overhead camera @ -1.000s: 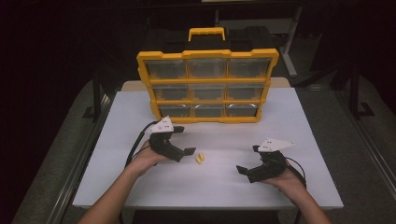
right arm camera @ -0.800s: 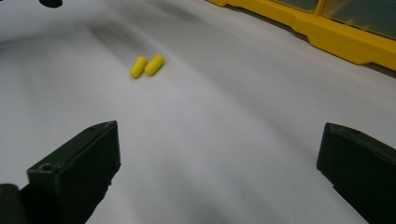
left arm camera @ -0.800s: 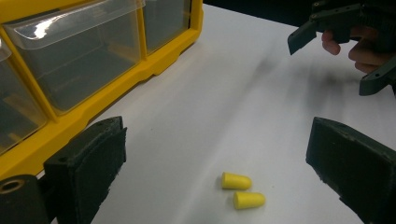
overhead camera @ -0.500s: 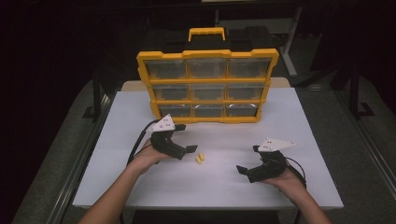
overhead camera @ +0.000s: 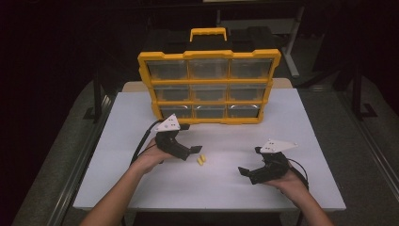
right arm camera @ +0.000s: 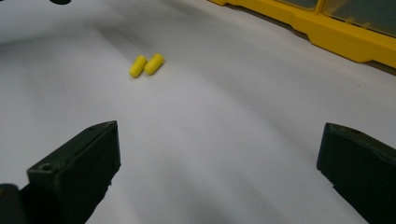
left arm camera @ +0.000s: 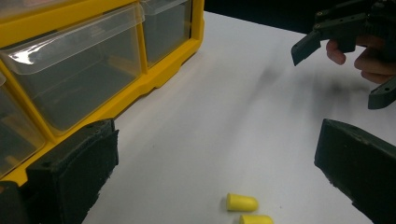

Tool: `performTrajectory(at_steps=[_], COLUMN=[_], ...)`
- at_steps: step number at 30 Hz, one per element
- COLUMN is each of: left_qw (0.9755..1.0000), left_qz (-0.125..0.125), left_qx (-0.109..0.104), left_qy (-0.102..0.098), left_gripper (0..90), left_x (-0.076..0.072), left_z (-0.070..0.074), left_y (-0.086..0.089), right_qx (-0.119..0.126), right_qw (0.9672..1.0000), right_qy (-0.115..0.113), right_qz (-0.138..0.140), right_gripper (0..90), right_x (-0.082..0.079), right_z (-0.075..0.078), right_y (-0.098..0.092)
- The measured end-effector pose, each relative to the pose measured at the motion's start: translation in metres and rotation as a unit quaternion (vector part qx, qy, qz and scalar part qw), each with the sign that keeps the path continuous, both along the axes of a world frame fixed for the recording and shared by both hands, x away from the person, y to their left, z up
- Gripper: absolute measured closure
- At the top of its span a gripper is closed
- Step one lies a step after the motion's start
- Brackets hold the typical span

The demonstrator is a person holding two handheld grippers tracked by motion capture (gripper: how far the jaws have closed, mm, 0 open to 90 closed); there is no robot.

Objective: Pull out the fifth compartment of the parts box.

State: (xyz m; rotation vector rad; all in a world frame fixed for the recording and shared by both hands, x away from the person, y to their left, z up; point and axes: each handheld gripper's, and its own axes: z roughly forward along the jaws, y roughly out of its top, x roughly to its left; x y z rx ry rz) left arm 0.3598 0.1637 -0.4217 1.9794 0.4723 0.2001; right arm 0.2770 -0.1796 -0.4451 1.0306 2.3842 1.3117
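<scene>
Two small yellow foam earplugs (overhead camera: 201, 160) lie side by side on the white table (overhead camera: 282, 122). My left gripper (overhead camera: 190, 149) is open just left of them, and its jaws (left arm camera: 217, 179) stand wide apart with the earplugs (left arm camera: 241, 202) low between them. Farther to the right, my right gripper (overhead camera: 249, 161) is open near the table's front and points left. Its wide-set jaws (right arm camera: 219, 172) hold nothing, and the earplugs (right arm camera: 145, 65) lie some way ahead of it. A yellow organizer (overhead camera: 209, 87) with clear drawers stands upright behind.
The organizer's lower drawers (left arm camera: 84, 74) are close on my left gripper's left side, and its yellow base (right arm camera: 336, 37) runs across the far right of the right gripper view. The other hand's gripper (left arm camera: 345, 37) shows at upper right. Bare table lies between the grippers.
My left gripper has edged slightly forward and right, closer to the earplugs. The right gripper and the earplugs have stayed put.
</scene>
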Motion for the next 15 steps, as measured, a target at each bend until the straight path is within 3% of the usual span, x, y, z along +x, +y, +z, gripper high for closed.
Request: performTrajectory(at_steps=[15], left_qw=[1.0], left_qz=[0.005], left_qx=[-0.002], left_qy=[0.001], left_gripper=[0.0], left_x=[0.004], left_z=[-0.0013], left_y=[-0.0069], right_qx=[-0.001], right_qw=[1.0], right_qy=[-0.001], right_qz=[0.002], right_gripper=[0.0], right_x=[0.0003], right_z=[-0.0007], right_y=[0.0007])
